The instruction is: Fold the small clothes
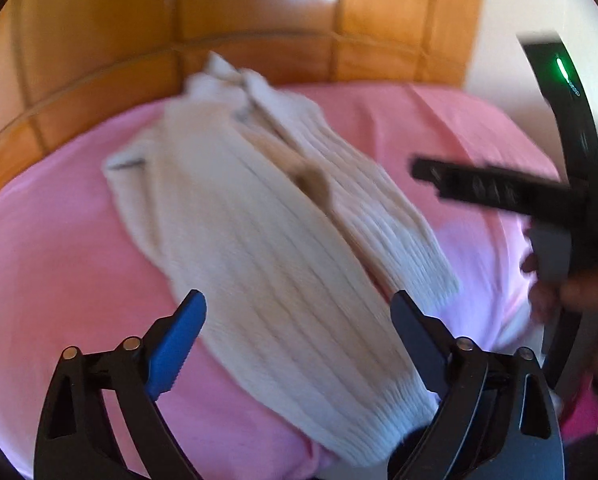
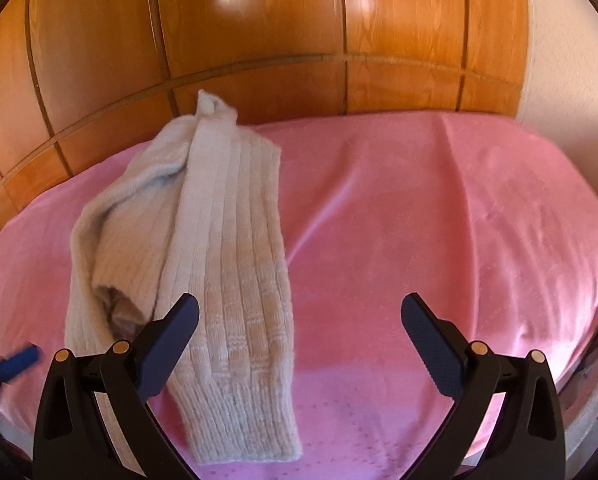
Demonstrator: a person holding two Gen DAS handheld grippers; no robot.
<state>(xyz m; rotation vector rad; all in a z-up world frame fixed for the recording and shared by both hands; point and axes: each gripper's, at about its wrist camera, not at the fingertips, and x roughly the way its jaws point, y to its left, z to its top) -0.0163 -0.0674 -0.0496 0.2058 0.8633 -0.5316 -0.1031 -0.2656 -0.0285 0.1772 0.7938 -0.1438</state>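
Right now you've got a cream ribbed knit (looks like a pair of long socks, or maybe a small sleeve piece, hard to call) lying lengthwise on the pink blanket, running from the near edge up toward the far-left corner by the wooden headboard. Both claws are spread wide and gripping nothing. Your left gripper hangs right over the near end of the knit, fingers either side of it, which I'd guess is you lining up to pinch that cuff end. Your right gripper is off to the right of it, its left finger over the knit's edge and the rest over bare blanket, so it's free to pin or grab the other side. The two layers are roughly stacked, with one gaping open partway up, so it's probably laid long like that to fold end to end. The left view is blurry, so I can't tell if anything's touching the fabric yet. Task looks barely started.
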